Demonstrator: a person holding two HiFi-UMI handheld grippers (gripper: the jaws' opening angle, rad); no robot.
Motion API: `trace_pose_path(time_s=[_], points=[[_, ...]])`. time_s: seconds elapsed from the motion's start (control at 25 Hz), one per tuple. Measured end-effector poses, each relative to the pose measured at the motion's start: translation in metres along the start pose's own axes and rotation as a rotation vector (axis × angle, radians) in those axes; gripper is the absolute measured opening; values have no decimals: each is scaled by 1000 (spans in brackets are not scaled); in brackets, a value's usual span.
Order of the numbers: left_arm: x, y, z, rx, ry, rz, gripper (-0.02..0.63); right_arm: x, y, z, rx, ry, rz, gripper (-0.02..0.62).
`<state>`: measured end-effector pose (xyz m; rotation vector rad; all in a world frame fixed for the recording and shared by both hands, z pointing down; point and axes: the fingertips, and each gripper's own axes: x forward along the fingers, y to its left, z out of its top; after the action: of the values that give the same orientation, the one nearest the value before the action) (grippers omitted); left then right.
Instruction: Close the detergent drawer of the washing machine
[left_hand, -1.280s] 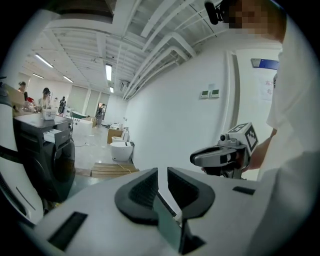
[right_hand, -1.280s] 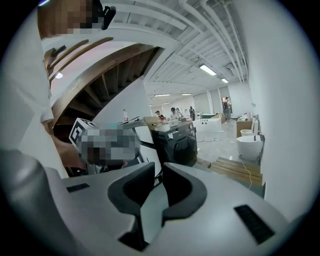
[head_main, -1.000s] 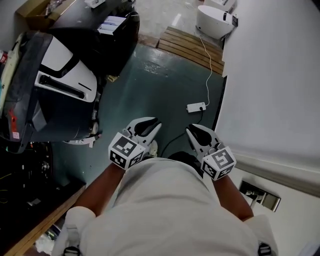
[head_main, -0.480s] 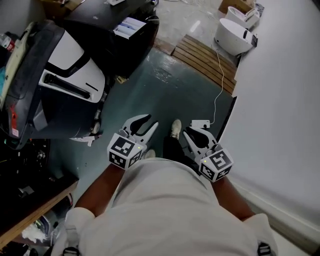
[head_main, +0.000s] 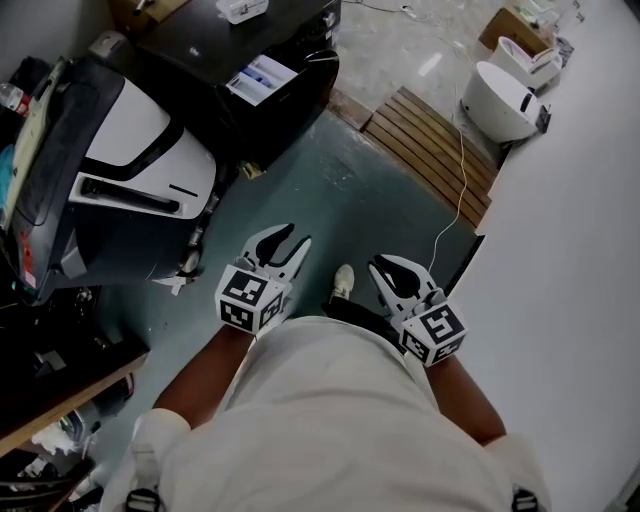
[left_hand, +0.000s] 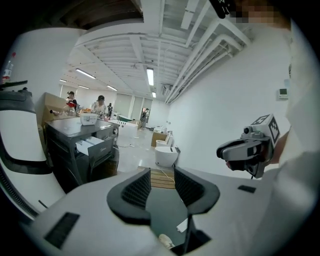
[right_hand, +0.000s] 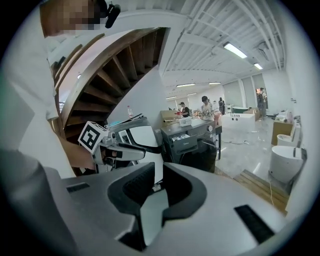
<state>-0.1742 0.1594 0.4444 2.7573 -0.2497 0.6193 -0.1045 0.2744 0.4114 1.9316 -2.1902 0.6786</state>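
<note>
The green floor (head_main: 330, 190) fills the middle. A big black and white machine (head_main: 130, 170) stands on the left. The dark washing machine (head_main: 290, 40) stands at the top. Its white detergent drawer (head_main: 262, 75) sticks out of the front, not shut. Both grippers are low down, near the person's body and well apart from the drawer. The left hand-held gripper (head_main: 298, 235) is opening its jaws wide, with nothing between them. The right hand-held gripper (head_main: 383, 265) has its jaws a little apart and holds nothing.
</note>
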Motion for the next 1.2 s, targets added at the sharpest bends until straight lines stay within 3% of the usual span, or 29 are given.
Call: trace_pose_path(time_s=[0.44,0.72,1.2], points=[[108,20,51,-40,-13,155,139,10,-129,19,1,29,60,55],[145,49,73,-72,-35,221,137,45,-171,40,0,33,105,55],[207,150,93,-166,-44,336,133,158,-234,107,-99,125,218,55]])
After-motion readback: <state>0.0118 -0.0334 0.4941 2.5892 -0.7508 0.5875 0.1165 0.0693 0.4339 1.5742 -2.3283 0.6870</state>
